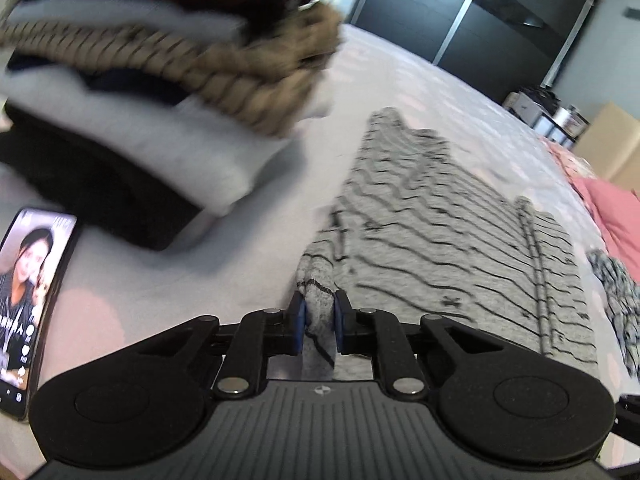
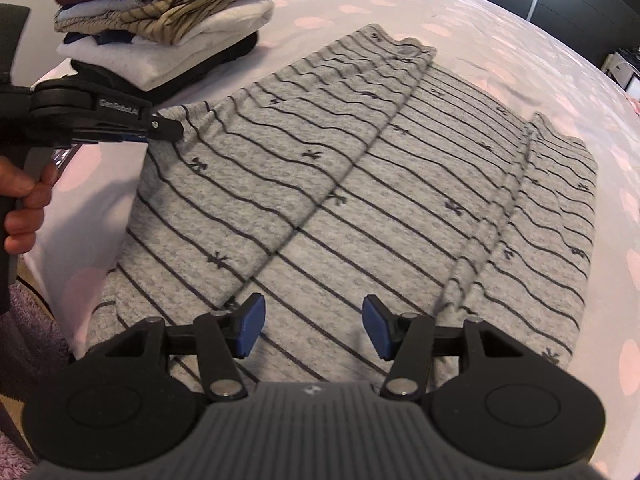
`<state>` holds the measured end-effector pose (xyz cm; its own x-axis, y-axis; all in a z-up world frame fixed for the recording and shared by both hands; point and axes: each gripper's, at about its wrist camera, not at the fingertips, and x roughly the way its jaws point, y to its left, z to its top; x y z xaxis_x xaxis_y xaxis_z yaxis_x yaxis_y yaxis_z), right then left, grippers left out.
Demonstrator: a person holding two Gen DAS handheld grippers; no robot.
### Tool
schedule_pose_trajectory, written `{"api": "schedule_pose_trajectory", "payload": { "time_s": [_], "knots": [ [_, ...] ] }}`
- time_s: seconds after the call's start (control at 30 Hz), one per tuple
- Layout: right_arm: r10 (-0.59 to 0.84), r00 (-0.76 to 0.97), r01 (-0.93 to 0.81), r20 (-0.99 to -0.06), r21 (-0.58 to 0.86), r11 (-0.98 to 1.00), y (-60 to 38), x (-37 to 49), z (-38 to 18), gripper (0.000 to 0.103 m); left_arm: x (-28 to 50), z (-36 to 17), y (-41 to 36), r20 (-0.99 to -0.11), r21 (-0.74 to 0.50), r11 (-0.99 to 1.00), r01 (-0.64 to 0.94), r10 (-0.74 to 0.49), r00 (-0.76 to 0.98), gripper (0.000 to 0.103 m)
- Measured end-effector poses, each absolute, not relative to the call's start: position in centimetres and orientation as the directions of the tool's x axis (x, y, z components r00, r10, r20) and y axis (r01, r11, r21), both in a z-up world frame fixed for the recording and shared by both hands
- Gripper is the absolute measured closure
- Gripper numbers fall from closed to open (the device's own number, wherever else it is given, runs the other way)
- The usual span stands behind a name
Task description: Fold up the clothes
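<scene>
A grey striped garment (image 2: 360, 184) lay spread across the bed (image 2: 500, 40), partly folded, with 2 diagonal creases running from near to far. The left gripper (image 1: 320, 312) had its jaws pinched narrow on a bunched corner of the cloth at the garment's left edge, while the right gripper (image 2: 313, 330) hovered over the near hem with jaws wide and nothing between them. A stack of folded clothes (image 2: 160, 28) sat at the far left, a phone (image 1: 28, 300) beside it. The knit looked light, soft and limp, likely to sag and drag unless taken at edges or corners.
</scene>
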<state>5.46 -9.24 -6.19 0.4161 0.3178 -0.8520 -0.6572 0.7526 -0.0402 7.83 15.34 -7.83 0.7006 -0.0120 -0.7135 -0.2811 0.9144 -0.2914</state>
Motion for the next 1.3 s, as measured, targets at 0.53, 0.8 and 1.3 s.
{"api": "schedule_pose_trajectory", "payload": {
  "time_s": [0.53,0.8,1.3],
  "knots": [
    [0.264,0.524,-0.434,-0.81,0.013,0.901,-19.0,5.3,-5.3,0.045,9.0,-5.3,2.7,-0.637,-0.036,0.992,0.124,-0.119,0.762,0.092],
    [0.254,0.536,-0.385,-0.805,0.034,0.922,-21.5,5.0,-5.4,0.045,7.2,-6.8,-4.0,-0.67,0.096,0.92,0.38,-0.223,0.708,0.093],
    [0.255,0.525,-0.399,-0.812,0.03,0.917,-21.5,4.3,-5.8,0.045,6.0,-10.4,-5.7,-0.73,0.1,0.857,0.505,-0.281,0.623,0.069]
  ]
}}
